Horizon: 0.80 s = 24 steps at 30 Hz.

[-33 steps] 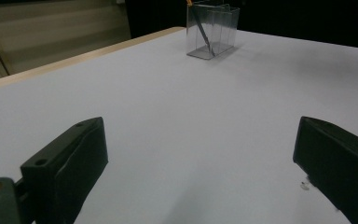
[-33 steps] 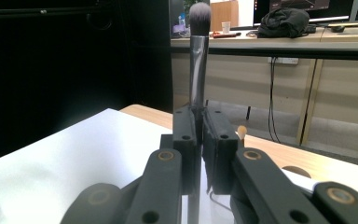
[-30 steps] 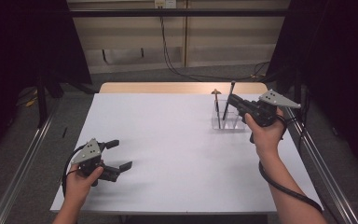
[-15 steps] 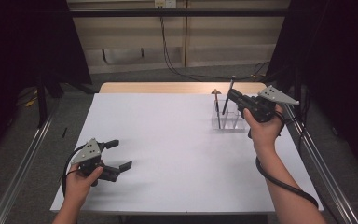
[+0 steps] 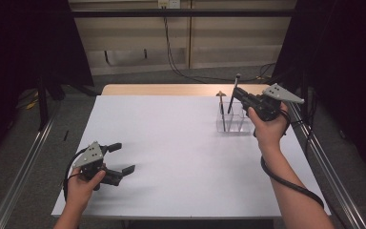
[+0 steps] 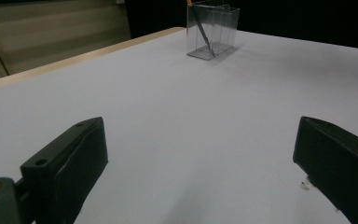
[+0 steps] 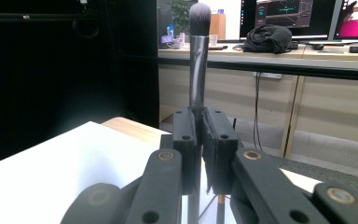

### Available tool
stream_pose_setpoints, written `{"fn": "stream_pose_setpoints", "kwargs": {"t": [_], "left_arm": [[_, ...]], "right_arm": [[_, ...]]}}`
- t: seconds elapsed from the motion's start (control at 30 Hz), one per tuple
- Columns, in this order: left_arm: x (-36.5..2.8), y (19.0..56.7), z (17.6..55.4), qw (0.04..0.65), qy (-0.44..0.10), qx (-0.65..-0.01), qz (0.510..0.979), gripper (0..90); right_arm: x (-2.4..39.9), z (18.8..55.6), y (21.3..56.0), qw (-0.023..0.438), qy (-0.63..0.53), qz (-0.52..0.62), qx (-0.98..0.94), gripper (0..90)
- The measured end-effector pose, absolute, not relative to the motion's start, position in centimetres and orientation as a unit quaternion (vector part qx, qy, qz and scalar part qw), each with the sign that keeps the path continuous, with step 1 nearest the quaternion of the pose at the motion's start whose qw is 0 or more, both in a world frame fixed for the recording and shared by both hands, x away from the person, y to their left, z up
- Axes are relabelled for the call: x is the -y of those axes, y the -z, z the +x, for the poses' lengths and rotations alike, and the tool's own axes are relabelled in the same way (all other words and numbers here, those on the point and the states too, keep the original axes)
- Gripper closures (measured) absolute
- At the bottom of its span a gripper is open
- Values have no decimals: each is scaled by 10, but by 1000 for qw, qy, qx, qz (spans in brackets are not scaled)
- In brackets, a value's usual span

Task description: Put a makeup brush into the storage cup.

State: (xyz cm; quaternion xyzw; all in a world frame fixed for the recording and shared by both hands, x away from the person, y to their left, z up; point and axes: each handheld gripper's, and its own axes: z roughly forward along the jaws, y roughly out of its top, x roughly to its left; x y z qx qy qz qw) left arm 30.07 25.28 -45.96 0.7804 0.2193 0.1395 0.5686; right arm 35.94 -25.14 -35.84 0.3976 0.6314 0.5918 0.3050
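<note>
One change since a second ago: right gripper (image 5: 242,98), jaws clamped on the makeup brush (image 7: 196,56), has risen slightly above the clear organizer (image 5: 233,119); likely lifting it out; left gripper (image 5: 120,157) idle near the table (image 5: 171,138) edge, jaws wide, empty.

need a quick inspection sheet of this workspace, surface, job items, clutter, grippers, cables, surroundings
surface: white table, wooden strip along its far edge
job's things: clear holder at far right with a thin tool standing in it; makeup brush, bristles up
clutter: nothing seen
grippers: left hand-held gripper open, low over the near-left table; right hand-held gripper shut on the brush handle above the holder
cables: black cable along the right forearm; wires down the far wall
surroundings: black curtains at both sides; desk with monitors in the right gripper view
</note>
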Motion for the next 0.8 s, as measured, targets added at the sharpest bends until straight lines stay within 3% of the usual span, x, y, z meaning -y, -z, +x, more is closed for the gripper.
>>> {"fn": "stream_pose_setpoints", "kwargs": {"t": [0.8], "left_arm": [[-252, 459, 300, 573, -137, -223, 777, 29]], "right_arm": [[251, 374, 356, 313, -589, 409, -622, 850]]}}
